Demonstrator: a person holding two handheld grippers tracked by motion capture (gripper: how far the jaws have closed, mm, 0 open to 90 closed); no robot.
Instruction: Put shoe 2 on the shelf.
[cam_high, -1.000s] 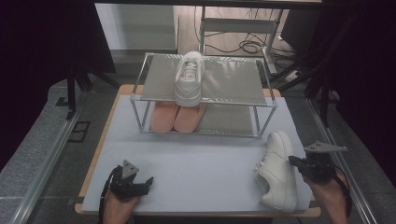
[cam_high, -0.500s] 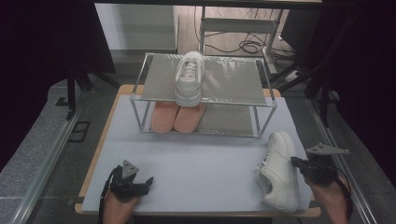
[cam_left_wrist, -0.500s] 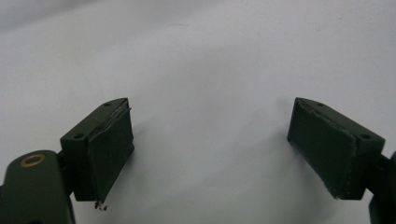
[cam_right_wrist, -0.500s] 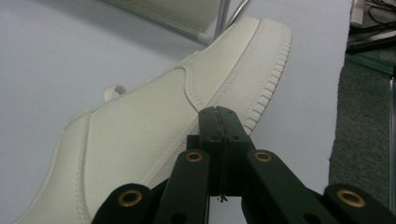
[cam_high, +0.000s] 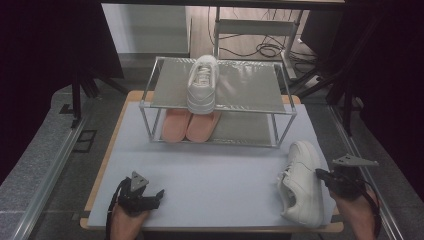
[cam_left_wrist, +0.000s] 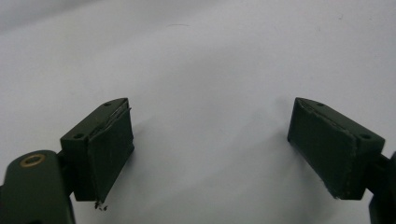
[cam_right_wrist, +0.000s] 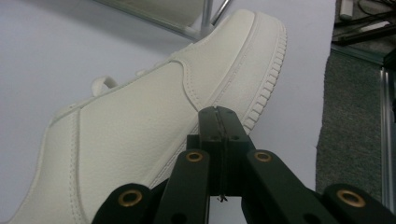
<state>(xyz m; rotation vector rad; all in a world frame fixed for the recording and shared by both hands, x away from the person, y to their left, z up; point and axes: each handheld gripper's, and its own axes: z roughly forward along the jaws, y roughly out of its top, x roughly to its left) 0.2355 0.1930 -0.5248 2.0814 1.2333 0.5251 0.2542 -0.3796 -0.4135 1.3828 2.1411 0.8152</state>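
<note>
- Right gripper (cam_high: 322, 176), lower right of the high view: its jaws are pressed flat together with nothing between them, and the tips sit against, or just short of, the sole edge of the loose shoe (cam_high: 301, 182); I cannot tell if they touch.
- In the right gripper view the closed jaws (cam_right_wrist: 225, 122) rise from the bottom centre and point at the shoe's (cam_right_wrist: 154, 126) side, near its ribbed sole.
- The loose shoe, white, lies on the table (cam_high: 215, 175) at lower right, toe toward the rack (cam_high: 250, 82), sole down.
- Left gripper (cam_high: 155, 196), lower left of the high view: it rests low over the table, well apart from the shoe.
- In the left gripper view its jaws are spread wide, holding nothing; the pads (cam_left_wrist: 109, 149) hang over bare table (cam_left_wrist: 210, 93).
- The rack stands at upper centre; a second white shoe (cam_high: 203, 82) sits on its top shelf, a pink pair (cam_high: 190, 126) on the shelf below.
</note>
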